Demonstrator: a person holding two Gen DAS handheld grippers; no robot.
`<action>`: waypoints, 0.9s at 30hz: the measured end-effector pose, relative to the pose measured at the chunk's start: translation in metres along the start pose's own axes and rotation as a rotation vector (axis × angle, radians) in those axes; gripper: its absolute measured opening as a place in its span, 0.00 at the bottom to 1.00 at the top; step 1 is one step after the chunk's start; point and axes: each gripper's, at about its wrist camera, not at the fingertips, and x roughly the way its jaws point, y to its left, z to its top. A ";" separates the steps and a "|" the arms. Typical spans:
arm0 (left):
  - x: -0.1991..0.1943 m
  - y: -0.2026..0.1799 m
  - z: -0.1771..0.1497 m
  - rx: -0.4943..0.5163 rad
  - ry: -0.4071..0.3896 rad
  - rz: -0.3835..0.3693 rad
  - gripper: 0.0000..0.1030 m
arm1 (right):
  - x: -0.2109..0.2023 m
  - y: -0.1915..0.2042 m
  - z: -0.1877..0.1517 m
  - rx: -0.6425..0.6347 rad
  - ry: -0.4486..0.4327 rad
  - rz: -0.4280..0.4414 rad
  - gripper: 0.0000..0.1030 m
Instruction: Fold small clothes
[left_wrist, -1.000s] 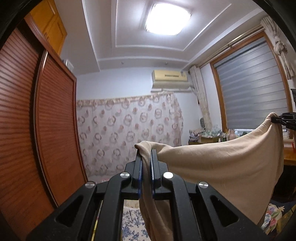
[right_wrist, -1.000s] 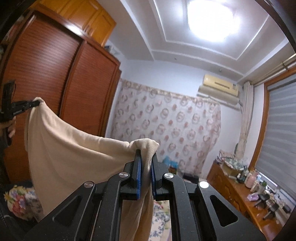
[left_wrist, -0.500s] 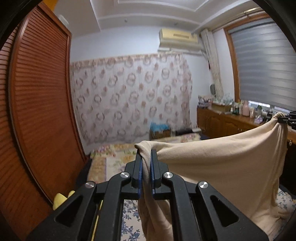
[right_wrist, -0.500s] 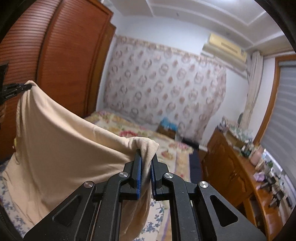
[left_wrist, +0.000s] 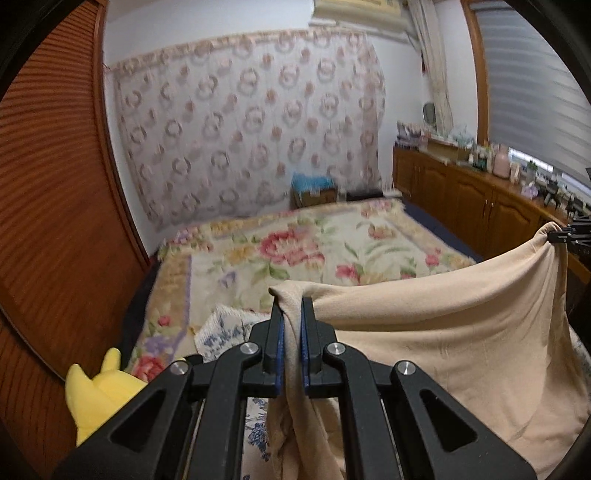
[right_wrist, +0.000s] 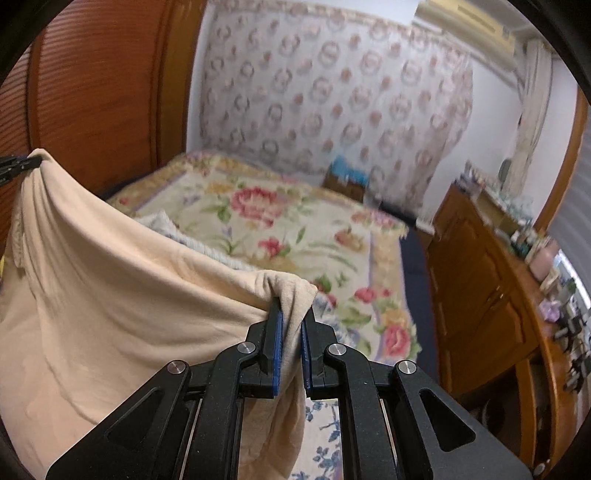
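A beige garment (left_wrist: 461, 332) hangs stretched in the air between my two grippers, above a bed. My left gripper (left_wrist: 291, 310) is shut on one top corner of it. My right gripper (right_wrist: 291, 314) is shut on the other top corner; the garment (right_wrist: 110, 302) sags between them and its lower part hangs down out of sight. The right gripper shows at the far right of the left wrist view (left_wrist: 569, 236), and the left gripper at the far left of the right wrist view (right_wrist: 18, 164).
A bed with a floral cover (left_wrist: 295, 251) lies below and ahead. A white-and-blue patterned cloth (left_wrist: 225, 328) lies on it. A yellow plush toy (left_wrist: 99, 391) sits at the left by the wooden wardrobe (left_wrist: 55, 184). A cluttered wooden sideboard (right_wrist: 498, 295) runs along the right.
Both grippers have tilted downward from facing the ceiling and wall to facing the bed, still holding the garment spread between them.
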 end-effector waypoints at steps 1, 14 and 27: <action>0.008 0.000 -0.002 0.001 0.014 -0.001 0.04 | 0.016 -0.003 -0.001 0.005 0.026 0.005 0.06; 0.094 -0.003 -0.017 0.019 0.188 -0.006 0.08 | 0.118 -0.011 -0.021 0.073 0.191 0.034 0.06; 0.058 0.003 -0.050 0.016 0.210 -0.049 0.41 | 0.100 -0.020 -0.039 0.169 0.178 0.049 0.40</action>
